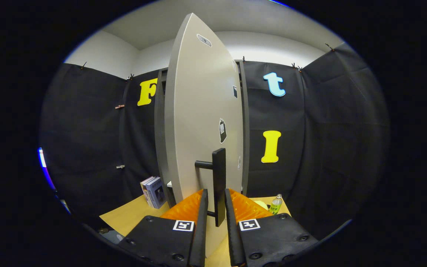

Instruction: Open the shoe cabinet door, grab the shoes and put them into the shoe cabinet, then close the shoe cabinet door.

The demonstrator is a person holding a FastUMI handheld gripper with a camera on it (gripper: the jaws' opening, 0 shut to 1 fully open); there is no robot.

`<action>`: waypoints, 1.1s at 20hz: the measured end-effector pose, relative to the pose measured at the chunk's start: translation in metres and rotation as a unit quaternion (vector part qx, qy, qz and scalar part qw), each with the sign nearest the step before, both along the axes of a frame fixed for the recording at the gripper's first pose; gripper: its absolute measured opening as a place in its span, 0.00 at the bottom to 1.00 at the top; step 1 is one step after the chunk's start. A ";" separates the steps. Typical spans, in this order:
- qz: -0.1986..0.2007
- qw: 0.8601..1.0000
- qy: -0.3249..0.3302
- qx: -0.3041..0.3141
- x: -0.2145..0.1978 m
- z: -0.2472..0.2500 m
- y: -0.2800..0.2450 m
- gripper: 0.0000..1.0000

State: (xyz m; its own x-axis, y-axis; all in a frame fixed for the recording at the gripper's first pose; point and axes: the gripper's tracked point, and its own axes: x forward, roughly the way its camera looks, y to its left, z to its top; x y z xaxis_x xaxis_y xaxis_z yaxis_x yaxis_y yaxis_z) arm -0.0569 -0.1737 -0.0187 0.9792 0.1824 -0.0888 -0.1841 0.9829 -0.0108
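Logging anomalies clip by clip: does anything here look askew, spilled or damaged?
Nothing stands out. The grey cabinet door stands ajar, its black bar handle between the gripper fingers. A green bottle stands upright on the wooden table.

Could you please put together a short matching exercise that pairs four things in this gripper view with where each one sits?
Things:
1. black bar handle
2. green-labelled clear plastic bottle
3. upright stack of boxed books
4. pale grey cabinet door

Places:
A. on the wooden table, beyond the right finger
B. between the fingers of the hand-held gripper
C. swung open, edge-on ahead of the fingers
D. on the table, left of the door's foot

Pairs: 1-B, 2-A, 3-D, 4-C
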 end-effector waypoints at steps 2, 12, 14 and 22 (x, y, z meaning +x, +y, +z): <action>-0.027 1.000 -0.002 -0.009 -0.013 0.004 -0.023 0.29; -0.112 0.993 -0.043 0.001 -0.071 0.026 -0.092 0.29; -0.107 0.994 -0.036 0.003 -0.071 0.019 -0.086 0.29; -0.059 0.998 0.000 0.010 -0.052 -0.025 -0.041 0.29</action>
State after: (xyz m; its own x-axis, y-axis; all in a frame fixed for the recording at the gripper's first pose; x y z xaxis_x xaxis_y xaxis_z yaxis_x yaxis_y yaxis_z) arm -0.1090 -0.2151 -0.0434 0.9940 0.0675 -0.0866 -0.0669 0.9977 0.0095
